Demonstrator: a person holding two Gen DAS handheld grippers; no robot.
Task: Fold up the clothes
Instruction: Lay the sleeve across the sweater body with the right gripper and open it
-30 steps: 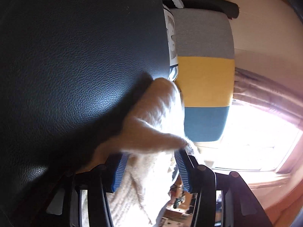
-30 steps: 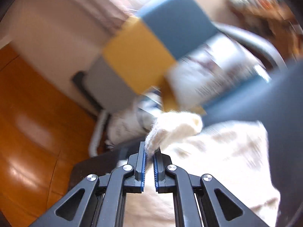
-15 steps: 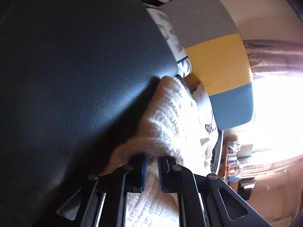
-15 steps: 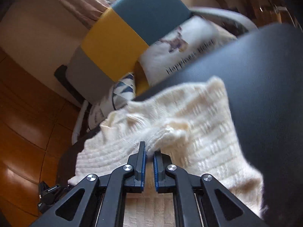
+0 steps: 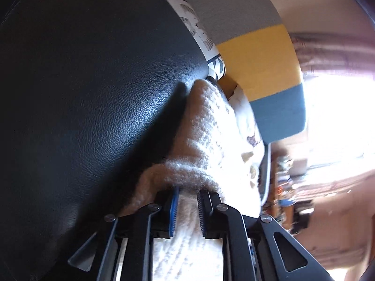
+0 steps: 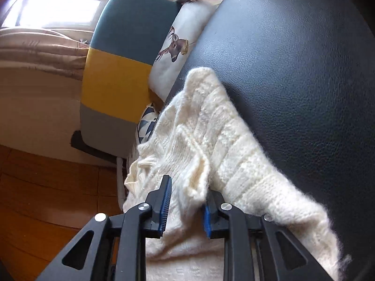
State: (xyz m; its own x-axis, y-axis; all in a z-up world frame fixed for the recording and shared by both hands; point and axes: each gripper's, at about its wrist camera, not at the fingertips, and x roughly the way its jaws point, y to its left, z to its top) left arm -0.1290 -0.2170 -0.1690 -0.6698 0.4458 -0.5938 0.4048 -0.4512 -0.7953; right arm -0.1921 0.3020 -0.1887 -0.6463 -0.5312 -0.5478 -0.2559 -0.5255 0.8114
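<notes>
A cream knitted sweater [image 6: 211, 145] lies spread on a black leather-grained surface [image 6: 293, 70], its far tip reaching almost to the far edge of that surface. The surface is dark, padded-looking and finely pebbled, with a soft sheen where window light catches it; whether it is a seat or a low counter I cannot tell.

The right gripper [image 6: 185, 201] sits low over the near part of the sweater. Its jaws have just been opening and now stand apart, with a raised fold of the knit between the blue pads, brushing the right-hand pad but not pinched. The left gripper [image 5: 187, 207] is at the sweater's other side. Its jaws have closed in and then eased slightly, and a thick roll of the wool fills the narrow gap between them, so they look clamped on the sweater [image 5: 206, 140].

Beyond the sweater, just past the far edge of the black surface, stands a chair back [image 6: 117, 70] in three bands of teal, yellow and grey. A white cushion with a printed deer head [image 6: 175, 46] leans against it, touching the black surface, and a blue-and-white patterned cushion [image 6: 146, 124] sits beside the sweater's edge. Behind the chair are a cream wall, a pinkish curtain [image 6: 35, 53] and a very bright window [image 6: 58, 2]. Below the sweater's left side is an orange-brown wooden floor [image 6: 46, 199].
</notes>
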